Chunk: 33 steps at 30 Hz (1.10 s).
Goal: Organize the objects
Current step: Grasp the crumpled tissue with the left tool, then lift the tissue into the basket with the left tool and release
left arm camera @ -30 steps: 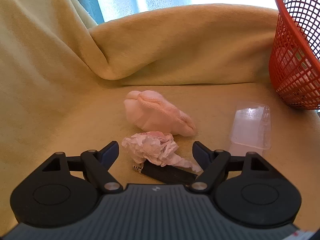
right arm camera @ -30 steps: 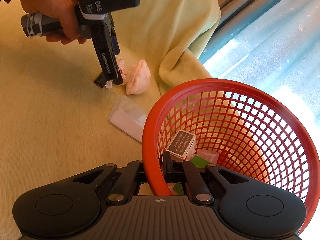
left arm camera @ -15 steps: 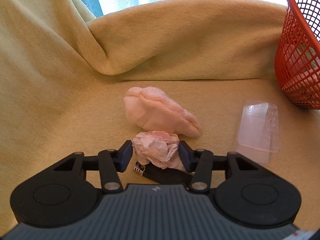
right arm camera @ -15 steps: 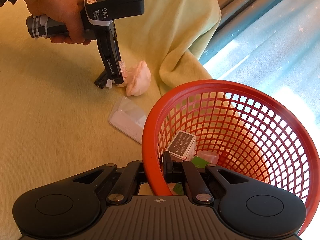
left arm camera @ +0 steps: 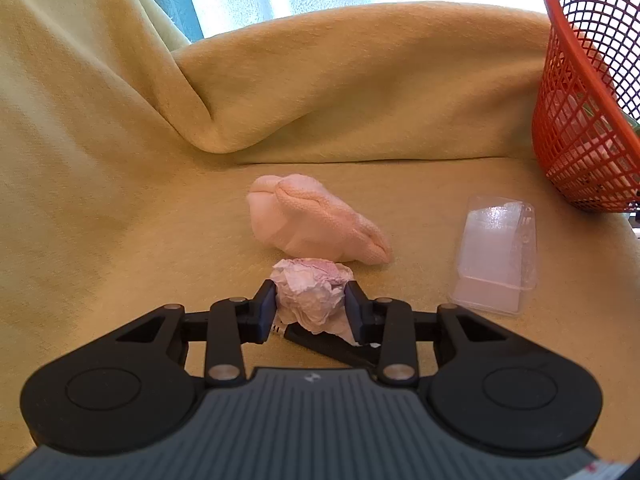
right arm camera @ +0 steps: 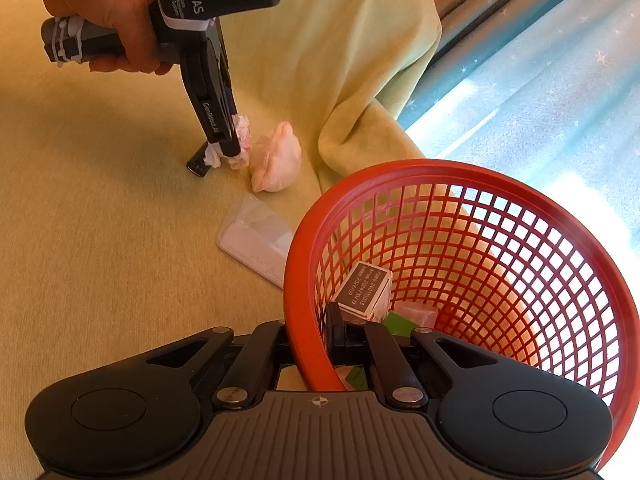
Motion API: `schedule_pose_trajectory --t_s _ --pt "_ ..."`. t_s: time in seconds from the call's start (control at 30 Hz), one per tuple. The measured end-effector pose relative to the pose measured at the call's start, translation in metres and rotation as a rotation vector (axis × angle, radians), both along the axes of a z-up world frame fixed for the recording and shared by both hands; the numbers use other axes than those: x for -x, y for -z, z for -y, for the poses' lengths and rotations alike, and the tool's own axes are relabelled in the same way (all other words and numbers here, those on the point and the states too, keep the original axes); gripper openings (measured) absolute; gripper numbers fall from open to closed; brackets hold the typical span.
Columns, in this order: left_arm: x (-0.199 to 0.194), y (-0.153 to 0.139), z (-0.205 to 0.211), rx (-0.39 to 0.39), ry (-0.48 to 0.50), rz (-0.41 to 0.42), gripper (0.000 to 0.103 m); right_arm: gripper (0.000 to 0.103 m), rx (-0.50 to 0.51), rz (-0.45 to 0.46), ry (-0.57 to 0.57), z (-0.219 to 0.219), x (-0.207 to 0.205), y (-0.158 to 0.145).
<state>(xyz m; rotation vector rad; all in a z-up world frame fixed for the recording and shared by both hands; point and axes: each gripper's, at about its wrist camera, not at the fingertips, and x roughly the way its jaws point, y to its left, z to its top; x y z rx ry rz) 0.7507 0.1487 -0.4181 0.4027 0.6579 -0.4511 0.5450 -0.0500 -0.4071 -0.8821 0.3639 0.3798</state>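
A crumpled pink-white tissue (left arm camera: 308, 288) sits between the pads of my left gripper (left arm camera: 310, 300), whose jaws are closing and press it from both sides. It rests partly on a small black object (left arm camera: 332, 350) on the yellow blanket. Just beyond lies a pink rolled sock (left arm camera: 312, 224). In the right wrist view a hand holds the left gripper (right arm camera: 230, 148) tilted down on the tissue (right arm camera: 242, 128). My right gripper (right arm camera: 316, 340) is shut on the near rim of the red mesh basket (right arm camera: 298, 248).
A clear plastic case (left arm camera: 494, 256) lies flat between the sock and the basket (left arm camera: 576, 140). A dark labelled box (right arm camera: 364, 290) and a few small items lie in the basket. The blanket rises in folds (left arm camera: 320, 80) behind the objects, with a curtained window beyond.
The left gripper's jaws have closed from wide apart onto the tissue, squeezing it narrower. The right gripper and basket have stayed put.
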Motion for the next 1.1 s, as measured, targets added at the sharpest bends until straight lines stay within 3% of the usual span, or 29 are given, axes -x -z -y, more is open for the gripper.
schedule_pose_trajectory --t_s 0.7,1.1 --pt "0.045 -0.042 -0.012 -0.016 0.011 0.05 0.031 0.001 -0.009 -0.004 0.0 0.001 0.002 -0.001" --pt "0.082 -0.092 0.004 0.01 0.107 0.125 0.031 0.001 -0.009 -0.003 0.003 0.0 0.003 -0.003"
